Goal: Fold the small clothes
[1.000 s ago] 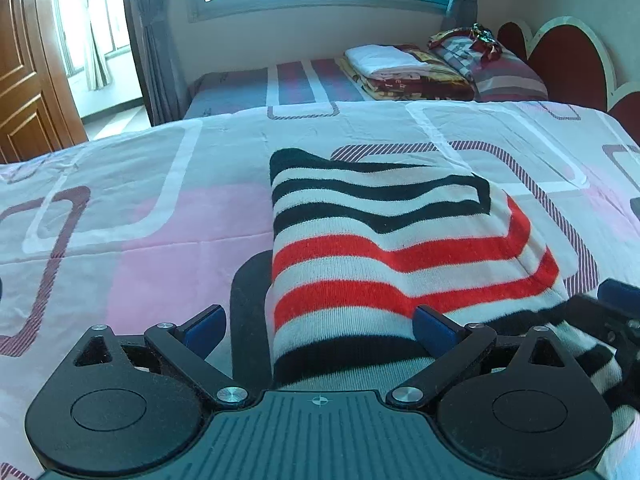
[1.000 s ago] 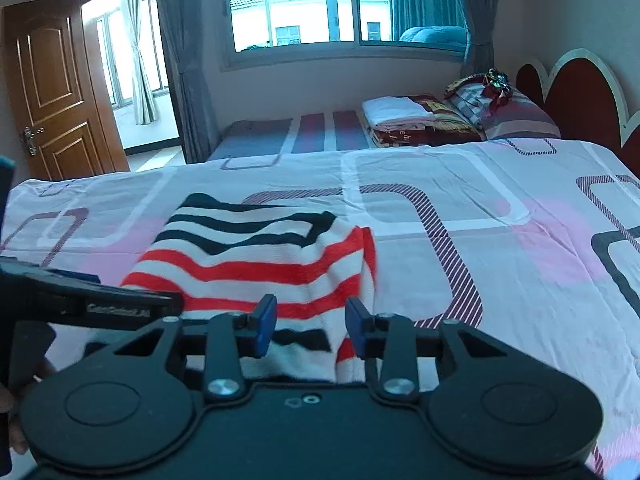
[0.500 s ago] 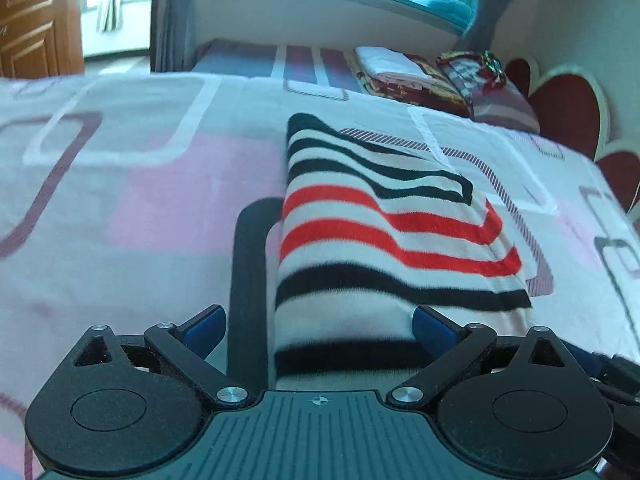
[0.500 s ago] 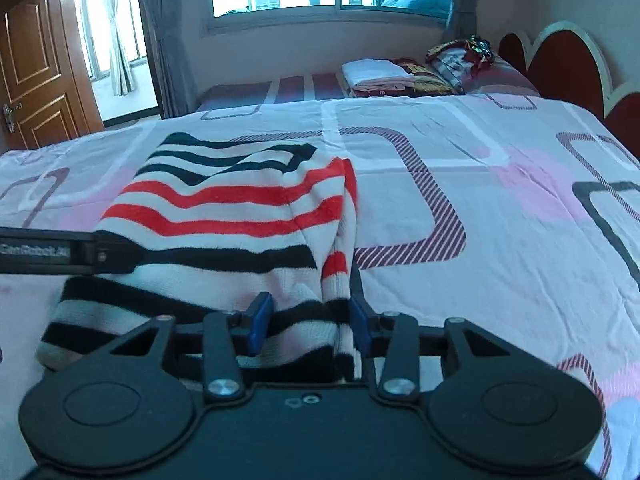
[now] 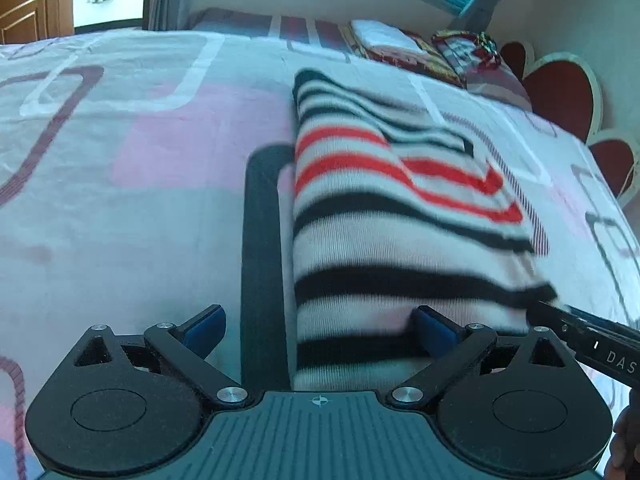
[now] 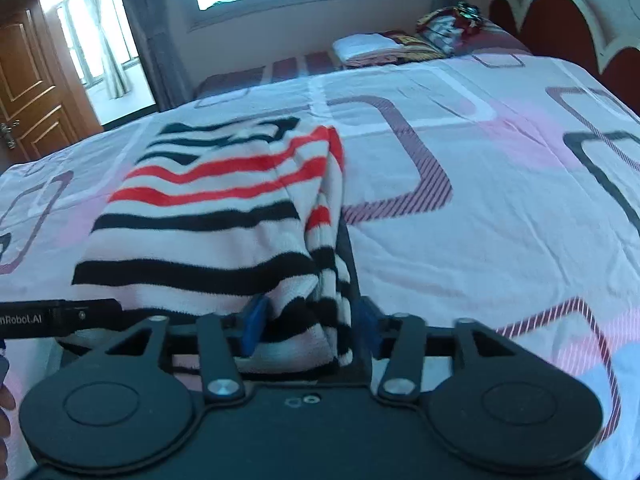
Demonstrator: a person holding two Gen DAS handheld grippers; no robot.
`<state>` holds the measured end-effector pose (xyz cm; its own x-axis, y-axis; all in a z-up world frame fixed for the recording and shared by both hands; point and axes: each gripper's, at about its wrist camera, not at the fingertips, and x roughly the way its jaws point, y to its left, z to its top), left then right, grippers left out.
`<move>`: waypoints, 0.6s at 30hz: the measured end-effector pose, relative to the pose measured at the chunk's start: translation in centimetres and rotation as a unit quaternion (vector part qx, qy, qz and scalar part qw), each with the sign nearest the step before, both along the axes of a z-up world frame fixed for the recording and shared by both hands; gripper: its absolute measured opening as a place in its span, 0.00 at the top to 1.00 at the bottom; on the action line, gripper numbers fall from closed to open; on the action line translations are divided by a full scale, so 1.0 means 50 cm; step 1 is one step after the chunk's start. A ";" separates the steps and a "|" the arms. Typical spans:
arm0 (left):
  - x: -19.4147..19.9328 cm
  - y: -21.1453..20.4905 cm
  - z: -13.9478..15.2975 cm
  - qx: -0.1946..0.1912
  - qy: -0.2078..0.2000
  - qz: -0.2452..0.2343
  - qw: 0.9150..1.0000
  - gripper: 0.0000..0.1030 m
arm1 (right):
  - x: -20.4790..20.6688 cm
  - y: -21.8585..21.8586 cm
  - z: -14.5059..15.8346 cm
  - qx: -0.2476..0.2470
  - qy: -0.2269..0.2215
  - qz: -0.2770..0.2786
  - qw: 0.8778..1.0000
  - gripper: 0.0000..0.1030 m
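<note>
A folded sweater with black, red and white stripes (image 5: pixel 400 240) lies on the patterned bed sheet (image 5: pixel 140 220). My left gripper (image 5: pixel 318 330) stands open and wide over its near left corner, and one blue pad (image 5: pixel 434 328) rests at the cloth. In the right wrist view the sweater (image 6: pixel 208 220) shows its layered right edge. The right gripper (image 6: pixel 310 324) is opening, with that near right edge loose between its jaws. The left gripper's finger (image 6: pixel 60 316) shows at the left there. The right gripper's finger (image 5: pixel 592 340) shows at the right in the left wrist view.
The pink and white sheet (image 6: pixel 480 220) stretches far to the right. A stack of folded bedding (image 6: pixel 372 46) and pillows (image 6: pixel 448 28) lies at the far end by a red headboard (image 6: pixel 560 20). A wooden door (image 6: pixel 28 92) stands at the left.
Both grippers have sunk closer to the sweater's near edge. The right jaws have spread wider around the cloth. The sweater now lies flatter on the bed.
</note>
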<state>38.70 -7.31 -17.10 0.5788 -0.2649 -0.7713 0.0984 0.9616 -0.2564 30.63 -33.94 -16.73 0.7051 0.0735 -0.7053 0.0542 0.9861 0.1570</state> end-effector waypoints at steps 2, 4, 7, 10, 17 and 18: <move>0.018 0.003 0.013 -0.003 -0.004 0.008 1.000 0.04 | 0.014 -0.009 0.010 0.006 -0.008 0.009 1.000 0.43; 0.039 -0.003 0.018 -0.008 0.000 0.004 1.000 0.00 | 0.038 -0.019 0.018 0.017 -0.009 0.013 1.000 0.38; 0.067 -0.016 0.025 -0.007 -0.011 0.008 1.000 0.00 | 0.084 -0.036 0.021 0.043 -0.007 0.020 0.999 0.29; 0.101 -0.024 0.018 -0.010 -0.005 0.014 1.000 0.00 | 0.130 -0.052 0.019 0.062 -0.009 0.022 0.998 0.21; 0.150 -0.043 -0.018 -0.037 0.019 0.016 0.999 0.00 | 0.196 -0.067 -0.026 0.092 0.020 0.049 0.994 0.21; 0.153 -0.048 -0.024 -0.043 0.021 0.014 0.999 0.00 | 0.200 -0.070 -0.033 0.101 0.023 0.053 0.993 0.21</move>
